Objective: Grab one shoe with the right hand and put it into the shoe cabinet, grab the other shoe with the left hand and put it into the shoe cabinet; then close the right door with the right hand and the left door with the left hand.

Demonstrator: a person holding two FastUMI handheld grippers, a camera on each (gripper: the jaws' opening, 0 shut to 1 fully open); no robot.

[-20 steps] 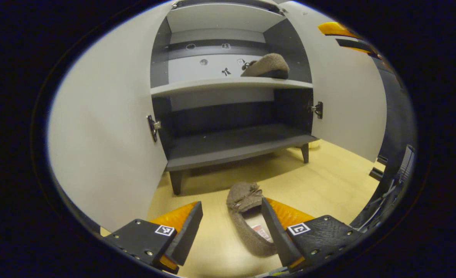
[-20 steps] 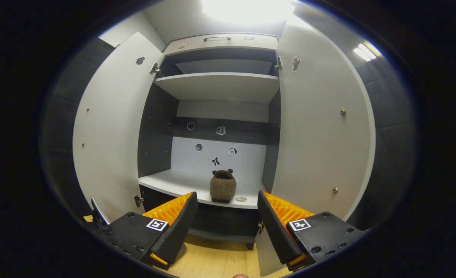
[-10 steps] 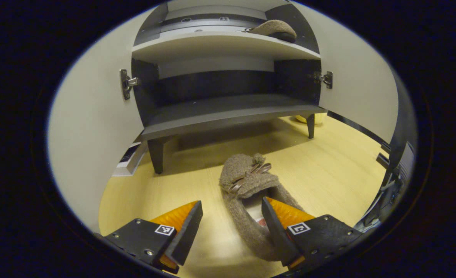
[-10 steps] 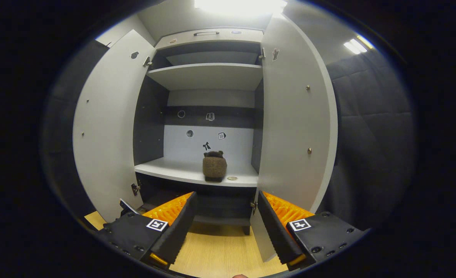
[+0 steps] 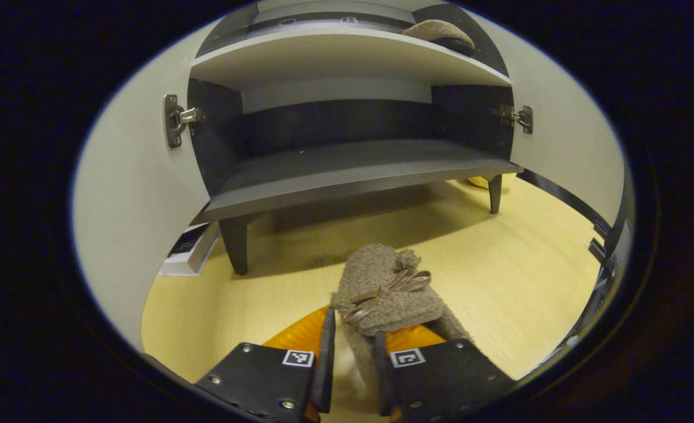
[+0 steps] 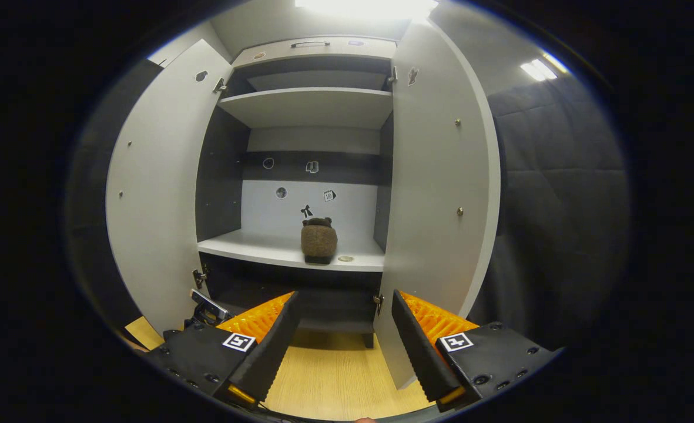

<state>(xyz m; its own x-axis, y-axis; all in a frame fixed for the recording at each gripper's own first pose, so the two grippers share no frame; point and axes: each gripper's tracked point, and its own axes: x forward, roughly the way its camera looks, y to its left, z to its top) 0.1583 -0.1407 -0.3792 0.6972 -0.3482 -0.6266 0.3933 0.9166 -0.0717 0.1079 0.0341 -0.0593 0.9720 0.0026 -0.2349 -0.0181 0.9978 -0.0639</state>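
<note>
Left gripper [image 5: 351,367] clamps the floor slipper [image 5: 385,291] for shelving beside the stored slipper [image 6: 318,241]; right gripper [image 6: 342,341] gapes empty

Ahead of your left gripper [image 5: 351,376], past the shoe [image 5: 385,294] pinched between its fingers, the floor [image 5: 499,276] and dark bottom shelf [image 5: 347,170] lie open between both swung-out doors, while ahead of your right gripper [image 6: 342,341] another shoe [image 6: 318,241] occupies the middle shelf's [image 6: 252,249] centre-right.

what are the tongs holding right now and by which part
The left tongs pinch the slipper on the floor by one side wall, behind the bow. The right tongs are open, holding nothing.
</note>
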